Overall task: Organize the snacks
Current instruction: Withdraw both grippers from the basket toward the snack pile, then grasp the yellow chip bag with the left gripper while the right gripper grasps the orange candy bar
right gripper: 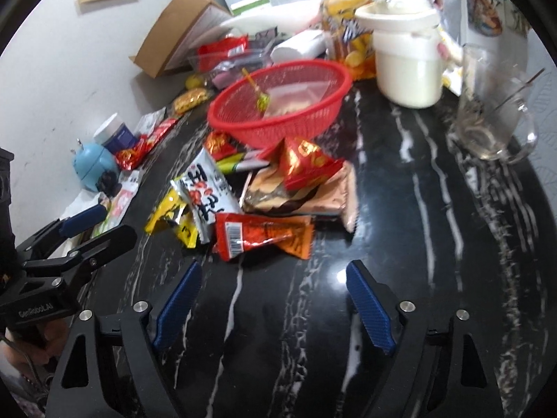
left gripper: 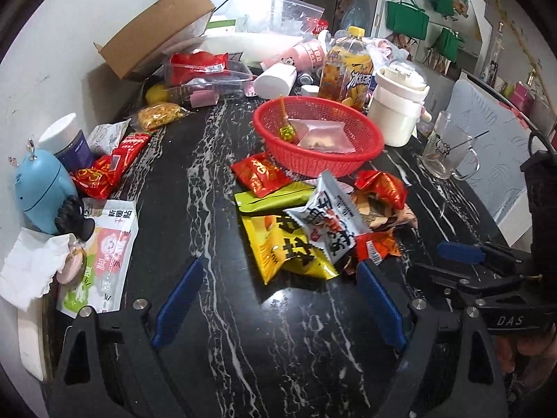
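A pile of snack packets lies on the black marble table in front of a red mesh basket [left gripper: 318, 136] [right gripper: 282, 104]. The basket holds a clear pouch and a small wrapped sweet. In the pile are a yellow packet [left gripper: 278, 249] [right gripper: 167, 214], a white packet with red print [left gripper: 329, 219] [right gripper: 205, 195], a red-orange packet [left gripper: 376, 247] [right gripper: 261, 235], a brown packet [right gripper: 296, 191] and a red packet [left gripper: 263, 174]. My left gripper [left gripper: 280, 275] is open just short of the yellow packet. My right gripper [right gripper: 275, 278] is open, below the red-orange packet. Nothing is between either pair of fingers.
A cardboard box [left gripper: 156, 31], a clear tub [left gripper: 209, 76], a drink bottle [left gripper: 346, 69], a white jar [left gripper: 397, 108] and a glass mug [left gripper: 447, 146] crowd the back and right. A blue gadget [left gripper: 43, 188], a jar and more packets line the left wall.
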Demonstrator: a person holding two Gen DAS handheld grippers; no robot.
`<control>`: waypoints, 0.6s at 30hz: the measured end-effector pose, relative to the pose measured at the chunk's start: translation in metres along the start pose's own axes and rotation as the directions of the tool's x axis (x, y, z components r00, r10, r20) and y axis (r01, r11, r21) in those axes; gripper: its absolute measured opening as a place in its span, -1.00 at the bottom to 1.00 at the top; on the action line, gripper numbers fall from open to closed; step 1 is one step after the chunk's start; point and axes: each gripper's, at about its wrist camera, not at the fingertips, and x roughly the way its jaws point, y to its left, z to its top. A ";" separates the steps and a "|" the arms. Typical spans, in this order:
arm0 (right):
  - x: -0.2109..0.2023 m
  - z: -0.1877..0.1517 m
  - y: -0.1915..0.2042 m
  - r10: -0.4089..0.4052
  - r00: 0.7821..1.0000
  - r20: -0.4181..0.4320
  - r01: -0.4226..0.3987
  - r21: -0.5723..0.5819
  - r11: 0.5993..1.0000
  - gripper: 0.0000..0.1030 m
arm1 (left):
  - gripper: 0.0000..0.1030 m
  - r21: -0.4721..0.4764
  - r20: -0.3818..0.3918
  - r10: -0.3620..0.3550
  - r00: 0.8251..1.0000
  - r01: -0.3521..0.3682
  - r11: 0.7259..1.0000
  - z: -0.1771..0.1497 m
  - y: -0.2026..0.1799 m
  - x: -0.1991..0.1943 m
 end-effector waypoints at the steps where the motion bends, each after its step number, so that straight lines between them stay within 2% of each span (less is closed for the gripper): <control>1: 0.004 0.000 0.000 0.009 1.000 -0.010 -0.009 0.004 1.000 0.58 | 0.75 -0.005 -0.003 0.001 1.000 -0.001 1.000 0.000 0.002 0.002; 8: 0.031 0.005 0.000 0.099 0.992 -0.081 -0.096 0.046 0.994 0.35 | 0.75 -0.046 -0.012 0.003 1.000 -0.004 0.999 0.003 0.018 0.013; 18: 0.048 0.023 -0.003 0.149 0.986 -0.075 -0.138 0.130 0.982 0.34 | 0.75 -0.073 -0.001 -0.001 1.000 0.001 0.997 0.008 0.035 0.022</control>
